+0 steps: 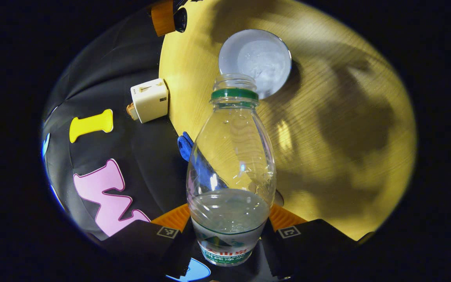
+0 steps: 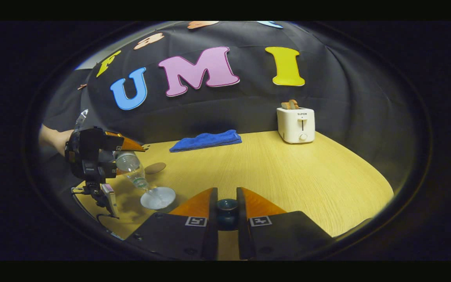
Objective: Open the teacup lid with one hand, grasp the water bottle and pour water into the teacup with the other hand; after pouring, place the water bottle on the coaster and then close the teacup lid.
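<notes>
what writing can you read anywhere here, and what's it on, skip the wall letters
No text reads clearly.
Label of the water bottle: printed characters, partly hidden and blurred, not readable.
Front of the toaster: a small brand mark above the lever, too small to read.
Square marker beside the bottle: a code pattern, no words.

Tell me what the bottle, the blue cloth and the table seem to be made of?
The water bottle looks like thin clear plastic: you can see the table through its glossy wall. The blue cloth seems soft terry or microfibre, fuzzy and folded. The table looks like pale wood or a wood-look laminate, with fine grain lines and a matte finish.
</notes>
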`<state>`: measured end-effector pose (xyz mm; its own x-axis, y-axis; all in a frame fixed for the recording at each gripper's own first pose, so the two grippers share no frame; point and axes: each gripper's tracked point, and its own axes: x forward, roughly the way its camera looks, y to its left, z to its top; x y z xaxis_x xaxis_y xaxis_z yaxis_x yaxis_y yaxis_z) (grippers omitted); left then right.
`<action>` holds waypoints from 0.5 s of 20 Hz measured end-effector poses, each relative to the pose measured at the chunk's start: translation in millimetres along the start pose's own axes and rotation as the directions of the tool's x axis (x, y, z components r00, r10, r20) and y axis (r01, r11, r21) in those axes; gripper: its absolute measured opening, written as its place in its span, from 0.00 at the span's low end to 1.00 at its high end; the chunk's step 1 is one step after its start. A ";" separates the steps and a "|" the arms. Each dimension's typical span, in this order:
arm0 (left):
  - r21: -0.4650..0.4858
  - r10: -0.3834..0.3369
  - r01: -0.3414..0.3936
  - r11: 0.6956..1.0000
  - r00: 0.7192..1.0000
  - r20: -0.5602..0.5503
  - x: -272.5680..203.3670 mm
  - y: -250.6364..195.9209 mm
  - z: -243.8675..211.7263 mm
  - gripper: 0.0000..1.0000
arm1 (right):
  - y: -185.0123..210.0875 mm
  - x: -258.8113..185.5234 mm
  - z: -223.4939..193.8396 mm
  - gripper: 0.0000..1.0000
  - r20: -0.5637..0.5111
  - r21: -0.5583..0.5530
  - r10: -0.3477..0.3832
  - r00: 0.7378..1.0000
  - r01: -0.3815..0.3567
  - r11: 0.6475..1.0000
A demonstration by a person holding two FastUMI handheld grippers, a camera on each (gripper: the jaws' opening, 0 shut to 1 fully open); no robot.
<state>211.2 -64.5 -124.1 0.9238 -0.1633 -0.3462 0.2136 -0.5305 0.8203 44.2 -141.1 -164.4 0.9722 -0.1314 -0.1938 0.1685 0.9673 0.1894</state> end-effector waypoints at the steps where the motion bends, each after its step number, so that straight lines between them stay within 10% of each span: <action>1: 0.014 0.002 -0.002 1.000 1.000 0.002 0.4 2.0 0.1 0.76 | 0.0 0.3 0.6 0.24 0.002 0.000 -0.001 1.000 0.001 1.000; 10: 0.071 0.007 -0.008 0.997 1.000 0.020 3.6 7.1 3.2 0.76 | -4.4 -0.3 0.3 0.19 0.005 0.015 -0.032 0.999 0.032 0.999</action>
<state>215.0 -71.6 -121.0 0.9188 -0.1835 -0.3495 0.1828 -0.5870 0.7887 43.2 -145.4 -164.9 0.9671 -0.1632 -0.1950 0.2018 0.9592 0.1979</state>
